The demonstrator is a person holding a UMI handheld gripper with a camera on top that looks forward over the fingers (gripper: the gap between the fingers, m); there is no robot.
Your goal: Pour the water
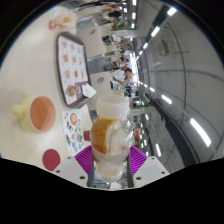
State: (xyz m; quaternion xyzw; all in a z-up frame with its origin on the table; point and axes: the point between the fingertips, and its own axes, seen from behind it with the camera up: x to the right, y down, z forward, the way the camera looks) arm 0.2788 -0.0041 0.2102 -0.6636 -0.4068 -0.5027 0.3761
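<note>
Gripper (pixel 110 158) holds a bottle (pixel 112 130) between its two fingers. Purple pads (pixel 84 156) press on it from both sides, at 9 and 3 o'clock of the bottle's base; jaws stand about a bottle's width apart, closed onto it.

Bottle: clear ribbed plastic, wide pale cap or neck toward 12 o'clock, orange-and-yellow label on its left half. Liquid level cannot be told. It sits just ahead of the fingers, and the whole view is rolled, so the table (pixel 35 70) stands up along the left.

On the table, at 9 o'clock of the bottle: an orange cup (pixel 38 114) with a pale handle. At 11 o'clock: a tray (pixel 73 66) printed with small round pictures. Just left of the bottle: a card (pixel 74 128) with coloured dots. At 8 o'clock: a small red disc (pixel 52 158).

At 1 o'clock, far off: a seated person (pixel 124 74). Ceiling strip lights (pixel 196 128) run along the right.
</note>
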